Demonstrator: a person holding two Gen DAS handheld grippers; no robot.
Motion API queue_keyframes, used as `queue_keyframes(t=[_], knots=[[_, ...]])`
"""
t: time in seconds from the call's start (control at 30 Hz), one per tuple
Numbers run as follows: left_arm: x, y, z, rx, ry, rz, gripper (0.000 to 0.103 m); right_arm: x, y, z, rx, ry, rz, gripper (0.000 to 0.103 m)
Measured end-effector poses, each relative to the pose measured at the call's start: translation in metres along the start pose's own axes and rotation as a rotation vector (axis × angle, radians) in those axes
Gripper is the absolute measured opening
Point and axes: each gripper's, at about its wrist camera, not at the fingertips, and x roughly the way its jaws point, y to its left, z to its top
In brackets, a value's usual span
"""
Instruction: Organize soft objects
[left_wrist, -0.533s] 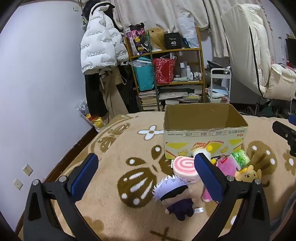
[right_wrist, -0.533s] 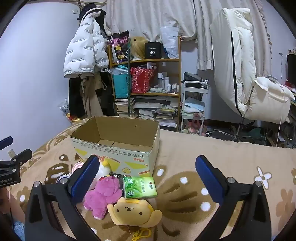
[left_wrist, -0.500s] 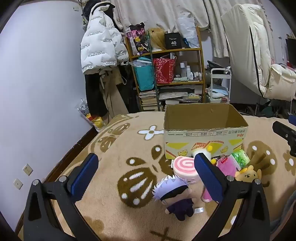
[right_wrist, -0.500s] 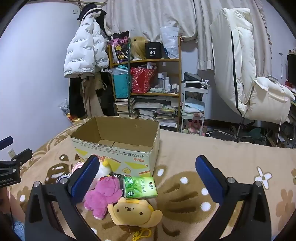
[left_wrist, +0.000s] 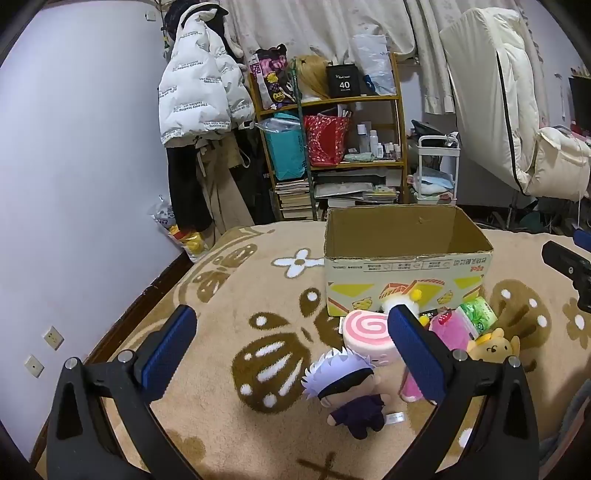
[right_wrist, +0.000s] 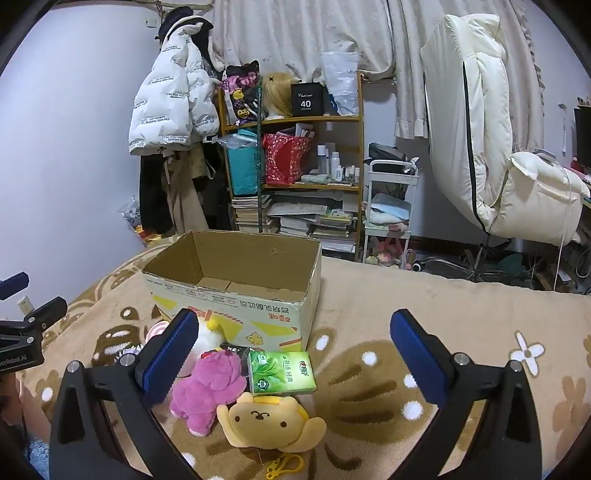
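Nothing moved since a moment ago: both grippers (left_wrist: 291, 343) (right_wrist: 291, 347) wide, empty (box (right_wrist: 236, 295) centre frame unfilled), sorting unstarted.

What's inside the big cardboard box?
Nothing that shows. The cardboard box is open on top, and the right view shows bare bottom flaps. The near wall hides the front strip of the floor. The toys, like the pink plush, lie outside it.
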Motion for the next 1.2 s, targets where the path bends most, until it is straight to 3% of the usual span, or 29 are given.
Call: queue_keyframes(t=[1.2], knots=[[0.0028, -0.0028, -0.0009, 0.008, 0.004, 0.001, 0.102, 0.0020, 0.0008, -0.0034, 0.010, 0.009, -0.010, 0.103]])
